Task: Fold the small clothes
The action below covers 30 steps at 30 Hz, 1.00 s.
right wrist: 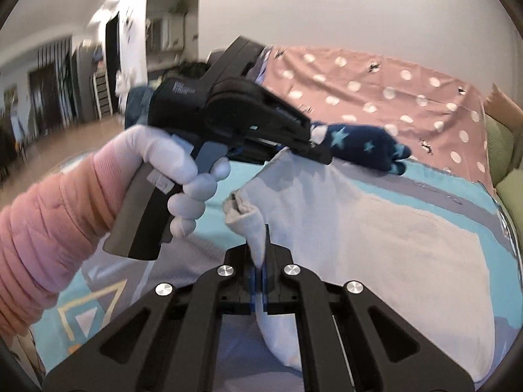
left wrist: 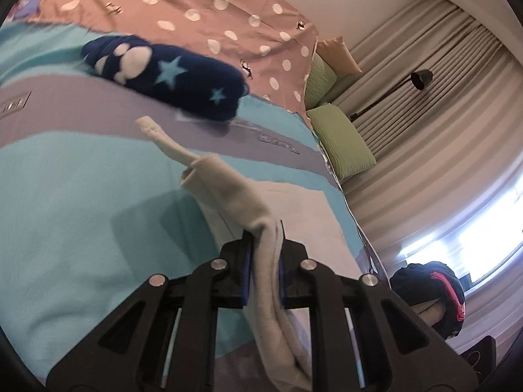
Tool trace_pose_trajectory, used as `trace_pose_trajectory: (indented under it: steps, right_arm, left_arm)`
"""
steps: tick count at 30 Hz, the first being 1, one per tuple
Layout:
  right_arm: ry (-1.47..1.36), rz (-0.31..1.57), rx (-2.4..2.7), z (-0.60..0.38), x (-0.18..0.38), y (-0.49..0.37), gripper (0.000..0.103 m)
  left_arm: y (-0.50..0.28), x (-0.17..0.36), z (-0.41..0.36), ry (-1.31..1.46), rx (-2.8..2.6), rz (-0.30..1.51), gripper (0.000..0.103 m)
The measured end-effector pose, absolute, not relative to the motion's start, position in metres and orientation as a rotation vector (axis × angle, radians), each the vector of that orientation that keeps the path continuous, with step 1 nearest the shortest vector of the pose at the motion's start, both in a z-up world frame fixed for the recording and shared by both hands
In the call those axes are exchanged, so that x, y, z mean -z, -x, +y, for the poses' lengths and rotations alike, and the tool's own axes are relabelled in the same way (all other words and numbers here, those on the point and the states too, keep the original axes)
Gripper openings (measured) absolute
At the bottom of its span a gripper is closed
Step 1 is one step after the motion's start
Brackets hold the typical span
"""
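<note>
A pale grey small garment (right wrist: 376, 228) hangs lifted above the bed, held by both grippers. My left gripper (left wrist: 264, 248) is shut on one bunched edge of it (left wrist: 228, 176); a white drawstring (left wrist: 163, 137) sticks out past the hem. My right gripper (right wrist: 261, 254) is shut on another edge of the same garment. In the right wrist view the left gripper (right wrist: 322, 155) is held by a white-gloved hand (right wrist: 183, 170) and pinches the garment's far corner. A folded navy garment with stars and paw prints (left wrist: 170, 75) lies on the bed beyond; it also shows in the right wrist view (right wrist: 362, 145).
The bed has a turquoise and grey cover (left wrist: 65, 170) and a pink dotted sheet (left wrist: 209, 16) behind it. Green pillows (left wrist: 343, 140) lie at the bed's right edge, by curtains and a black lamp (left wrist: 421, 78). A dark clothes pile (left wrist: 431, 287) sits beside the bed.
</note>
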State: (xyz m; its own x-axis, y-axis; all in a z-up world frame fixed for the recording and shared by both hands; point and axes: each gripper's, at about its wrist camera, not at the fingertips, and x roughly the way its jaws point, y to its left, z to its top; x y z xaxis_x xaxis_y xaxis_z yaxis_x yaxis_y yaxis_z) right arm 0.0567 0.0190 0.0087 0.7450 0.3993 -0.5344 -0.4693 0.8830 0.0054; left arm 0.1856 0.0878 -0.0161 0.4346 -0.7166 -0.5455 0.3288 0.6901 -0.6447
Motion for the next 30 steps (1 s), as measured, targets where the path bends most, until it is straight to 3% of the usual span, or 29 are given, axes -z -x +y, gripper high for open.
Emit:
trace_pose_trajectory:
  steps: [11,30]
  right_arm:
    - [-0.174,0.542,-0.383,-0.104,-0.013,-0.054,0.002]
    - [-0.529,0.583,-0.245,-0.265,0.037,-0.021,0.002]
  left_arm:
    - [-0.196,-0.014,-0.026,0.367,0.635,0.979,0.012]
    - [-0.204,0.016,-0.224,0.172,0.590,1.100,0.012]
